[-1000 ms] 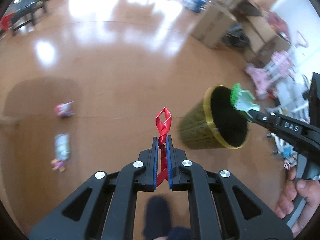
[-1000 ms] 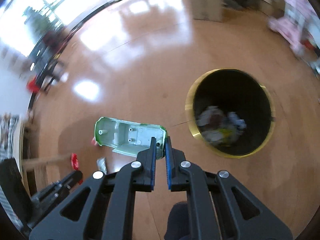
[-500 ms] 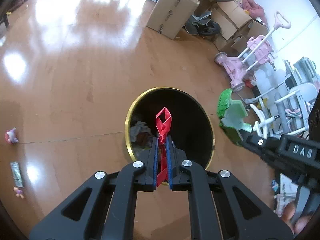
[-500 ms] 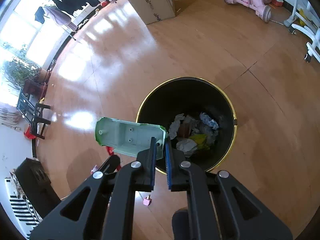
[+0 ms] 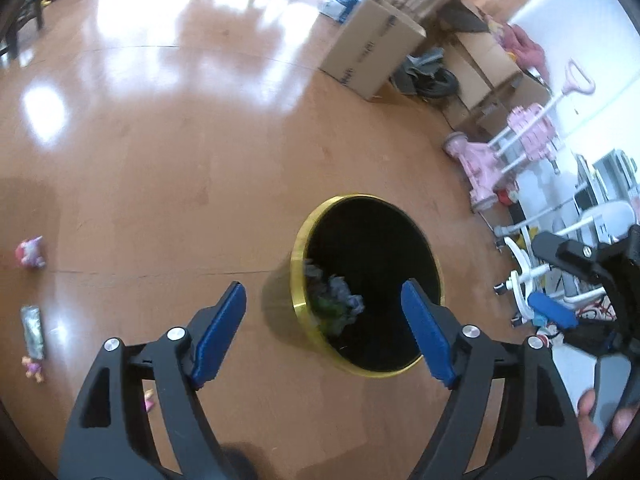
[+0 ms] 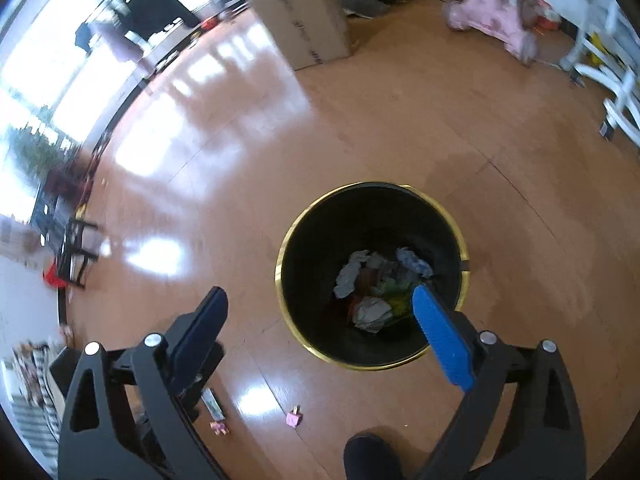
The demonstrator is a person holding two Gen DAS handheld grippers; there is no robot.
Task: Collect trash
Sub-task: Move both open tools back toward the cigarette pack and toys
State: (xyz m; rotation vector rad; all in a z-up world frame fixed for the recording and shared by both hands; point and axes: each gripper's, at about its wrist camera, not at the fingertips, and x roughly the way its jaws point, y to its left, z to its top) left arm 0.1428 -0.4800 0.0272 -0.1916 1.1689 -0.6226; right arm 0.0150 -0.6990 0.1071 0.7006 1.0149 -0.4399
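Both grippers hang over the gold-rimmed trash bin (image 6: 460, 240) — jaws spread wide, having just been opening, and nothing sits between the blue pads of either one.

Left gripper (image 5: 324, 330): released and empty. Its left pad is over bare floor, its right pad over the bin's mouth.

Right gripper (image 6: 320, 336): released too, also empty. Its right pad overlaps the bin opening; in the left wrist view it shows at the right edge with your fingers (image 5: 588, 408) around the handle.

Inside the bin lies a heap of crumpled trash (image 6: 380, 288) — grey paper wads and bits of green, yellow and red. I cannot pick out single pieces in the pile, so judge the drop by the empty jaws, not by the heap.

Step in hand, as I read it: the release over the bin is done, and the next thing is to go back for more. To do that well:
- Keep the jaws wide as you lift away, so no pad catches the rim and tips the bin.
- Litter is left on the wooden floor (image 5: 200, 160): a silvery wrapper (image 5: 33, 330) and a small pink figure (image 5: 34, 368) near the left edge of the left view, another pink toy (image 5: 29, 252) further up, and a small pink scrap (image 6: 294, 420) just in front of the bin.
- The scrap by the bin is nearest; take it first.
- Come down steeply on flat pieces — the wrapper lies flush and will likely slide on this glossy floor.
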